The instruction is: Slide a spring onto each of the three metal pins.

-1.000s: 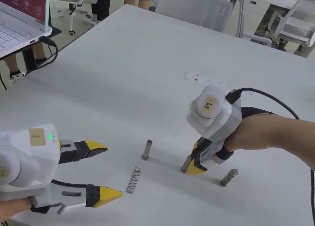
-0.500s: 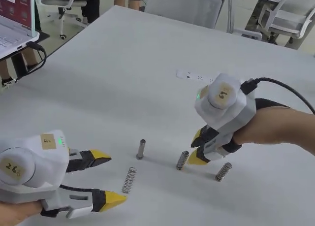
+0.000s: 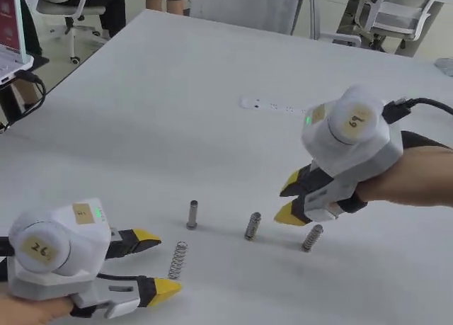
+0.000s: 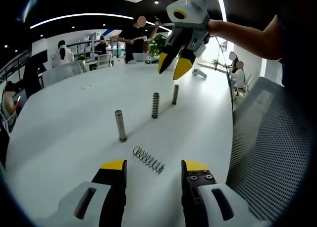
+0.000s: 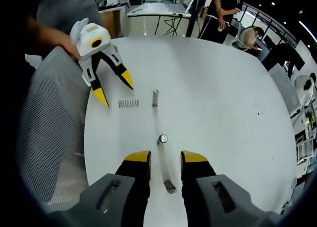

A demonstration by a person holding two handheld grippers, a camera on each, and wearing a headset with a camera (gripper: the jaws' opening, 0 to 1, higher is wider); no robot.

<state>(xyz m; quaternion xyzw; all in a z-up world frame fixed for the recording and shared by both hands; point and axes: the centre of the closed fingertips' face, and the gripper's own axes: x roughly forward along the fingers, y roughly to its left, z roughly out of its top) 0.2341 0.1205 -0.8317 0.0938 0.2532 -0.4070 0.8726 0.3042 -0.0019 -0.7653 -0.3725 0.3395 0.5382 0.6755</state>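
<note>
Three metal pins stand in a row on the white table [image 3: 177, 127]. The left pin [image 3: 192, 214] is bare. A spring sits on the middle pin [image 3: 252, 226] and another on the right pin [image 3: 311, 237]. One loose spring [image 3: 178, 260] lies flat near the front, just ahead of my left gripper [image 3: 157, 263], which is open and empty. My right gripper [image 3: 290, 197] hangs open and empty above the two sprung pins. The left gripper view has the loose spring [image 4: 148, 159] lying just beyond the left gripper [image 4: 154, 165] and the bare pin [image 4: 119, 125] behind it.
A white power strip [image 3: 272, 105] lies further back on the table. A laptop [image 3: 7, 35] and its cable [image 3: 28, 84] are at the far left edge. Office chairs [image 3: 248, 6] stand behind the table. The right gripper's cable [image 3: 425, 105] trails off to the right.
The right gripper has opened, let go of the spring on the middle pin and risen up to the right. The left gripper has stayed low by the loose spring.
</note>
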